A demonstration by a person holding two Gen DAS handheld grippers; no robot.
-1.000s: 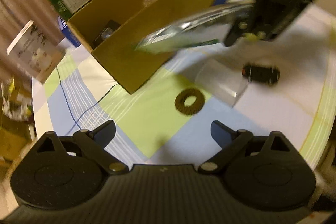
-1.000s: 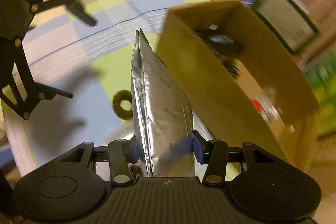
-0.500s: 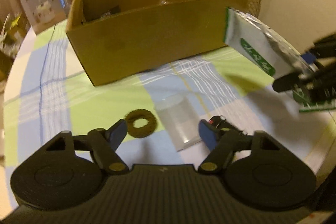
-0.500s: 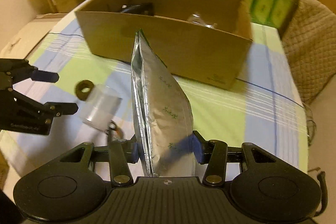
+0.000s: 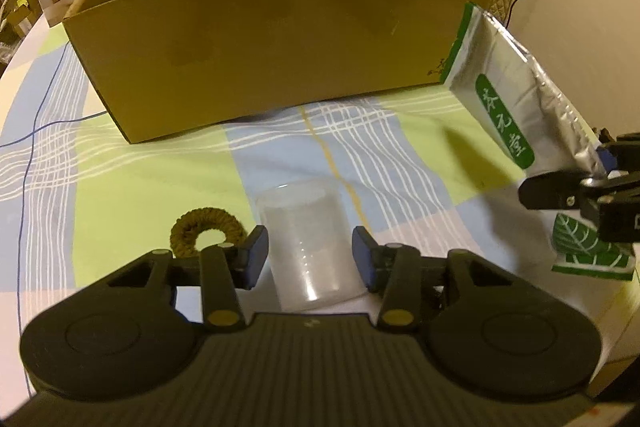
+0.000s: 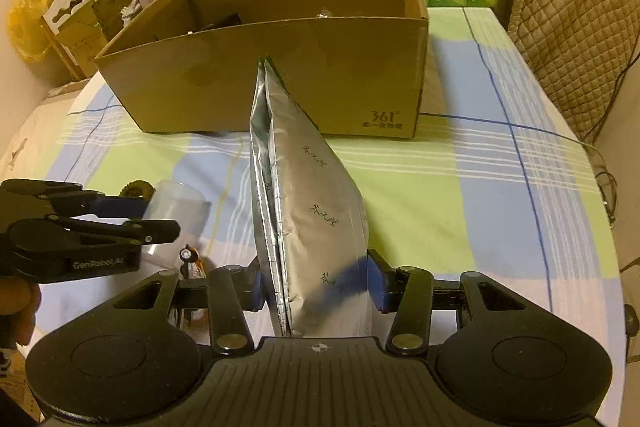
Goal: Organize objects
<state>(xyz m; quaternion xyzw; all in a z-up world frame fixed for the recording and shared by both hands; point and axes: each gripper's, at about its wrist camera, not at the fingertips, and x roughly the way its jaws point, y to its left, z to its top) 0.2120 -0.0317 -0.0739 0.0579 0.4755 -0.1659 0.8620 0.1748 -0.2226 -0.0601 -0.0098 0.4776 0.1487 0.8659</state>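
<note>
The table is being viewed from two gripper-mounted fisheye cameras, both angled steeply down and forward. From the left wrist, the cardboard box [image 5: 280, 39] is being faced head-on at close range, with the clear plastic cup [image 5: 310, 247] lying right before the lens. From the right wrist, the same box [image 6: 272, 75] is being seen from a little farther right. The box, the cup [image 6: 176, 215], the silver pouch [image 6: 308, 219] and the checked tablecloth [image 6: 460, 187] are being shared by both views.
</note>
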